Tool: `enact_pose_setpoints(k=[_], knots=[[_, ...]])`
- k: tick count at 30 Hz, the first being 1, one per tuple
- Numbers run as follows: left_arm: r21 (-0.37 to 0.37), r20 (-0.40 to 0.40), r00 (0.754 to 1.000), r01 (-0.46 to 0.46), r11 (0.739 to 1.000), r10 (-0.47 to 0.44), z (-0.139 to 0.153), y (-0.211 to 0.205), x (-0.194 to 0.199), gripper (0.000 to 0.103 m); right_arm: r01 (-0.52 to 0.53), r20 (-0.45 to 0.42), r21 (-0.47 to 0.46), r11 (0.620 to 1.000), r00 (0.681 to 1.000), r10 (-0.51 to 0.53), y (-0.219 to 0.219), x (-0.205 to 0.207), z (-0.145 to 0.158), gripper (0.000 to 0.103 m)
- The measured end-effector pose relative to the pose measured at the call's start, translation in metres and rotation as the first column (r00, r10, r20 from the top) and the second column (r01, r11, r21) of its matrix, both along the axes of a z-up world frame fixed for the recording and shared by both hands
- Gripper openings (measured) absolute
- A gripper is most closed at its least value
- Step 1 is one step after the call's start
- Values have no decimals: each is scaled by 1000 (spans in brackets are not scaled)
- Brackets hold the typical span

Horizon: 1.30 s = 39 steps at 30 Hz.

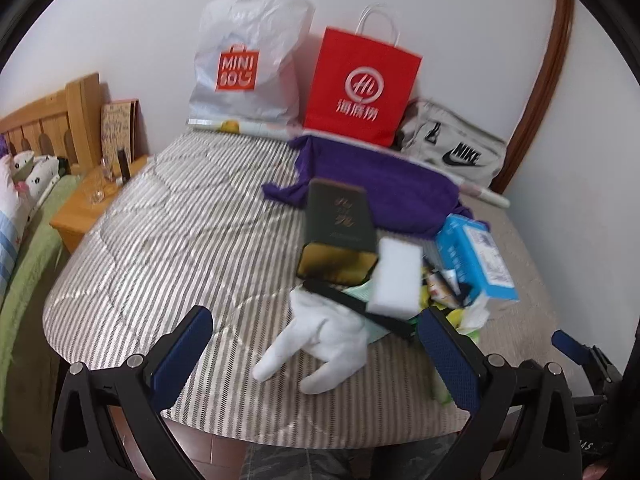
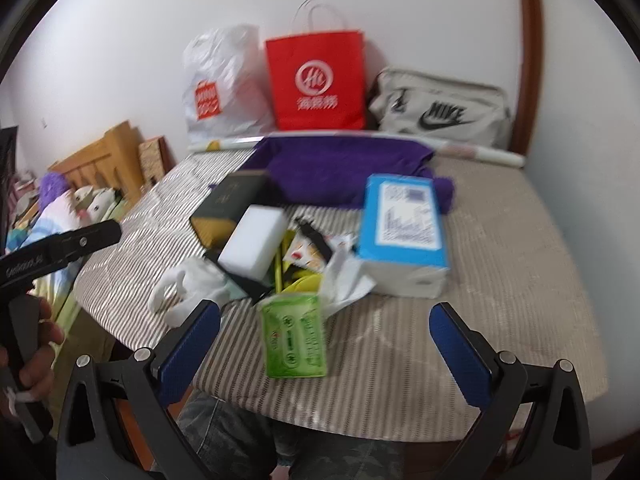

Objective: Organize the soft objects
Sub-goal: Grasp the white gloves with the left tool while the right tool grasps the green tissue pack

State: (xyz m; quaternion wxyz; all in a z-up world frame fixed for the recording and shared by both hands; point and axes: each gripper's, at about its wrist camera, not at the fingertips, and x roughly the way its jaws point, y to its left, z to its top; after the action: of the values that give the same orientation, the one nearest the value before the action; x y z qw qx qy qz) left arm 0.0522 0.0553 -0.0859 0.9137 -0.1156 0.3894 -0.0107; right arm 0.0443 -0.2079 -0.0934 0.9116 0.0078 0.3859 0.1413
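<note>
A pile of items lies on the striped padded table (image 1: 168, 240). A white glove (image 1: 320, 344) lies nearest my left gripper (image 1: 316, 344), which is open above it. A white sponge block (image 1: 396, 276) leans on a dark box (image 1: 340, 224). A purple cloth (image 1: 372, 180) is spread behind. In the right wrist view my right gripper (image 2: 324, 340) is open, with a green tissue pack (image 2: 296, 336) between and just ahead of its fingers. The white glove (image 2: 188, 284), sponge block (image 2: 252, 244), blue and white box (image 2: 404, 228) and purple cloth (image 2: 340, 168) lie further off.
A white plastic bag (image 1: 244, 68), a red paper bag (image 1: 360, 84) and a grey sports bag (image 1: 452, 148) stand against the back wall. A wooden nightstand (image 1: 92, 204) and a bed (image 1: 24, 216) are to the left. Small packets (image 2: 308, 256) lie in the pile.
</note>
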Motion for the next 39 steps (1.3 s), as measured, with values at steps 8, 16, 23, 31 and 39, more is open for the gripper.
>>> enact_pose_setpoints(k=[8, 16, 23, 31, 39], knots=[[-16, -91, 996, -28, 999, 26, -41, 21, 19, 103, -62, -83, 26, 998, 994, 64, 17, 22, -56, 103], [3, -97, 995, 17, 1000, -17, -65, 13, 32, 103, -42, -106, 50, 998, 993, 47, 23, 38, -83, 90], [54, -125, 988, 96, 994, -88, -85, -5, 48, 103, -143, -86, -26, 989, 986, 140, 31, 33, -90, 51], [159, -146, 980, 156, 975, -133, -105, -39, 61, 103, -176, -42, -4, 984, 984, 176, 12, 25, -71, 51], [188, -141, 977, 182, 965, -157, -104, -40, 60, 103, -136, -8, -38, 990, 991, 136, -21, 20, -61, 51]])
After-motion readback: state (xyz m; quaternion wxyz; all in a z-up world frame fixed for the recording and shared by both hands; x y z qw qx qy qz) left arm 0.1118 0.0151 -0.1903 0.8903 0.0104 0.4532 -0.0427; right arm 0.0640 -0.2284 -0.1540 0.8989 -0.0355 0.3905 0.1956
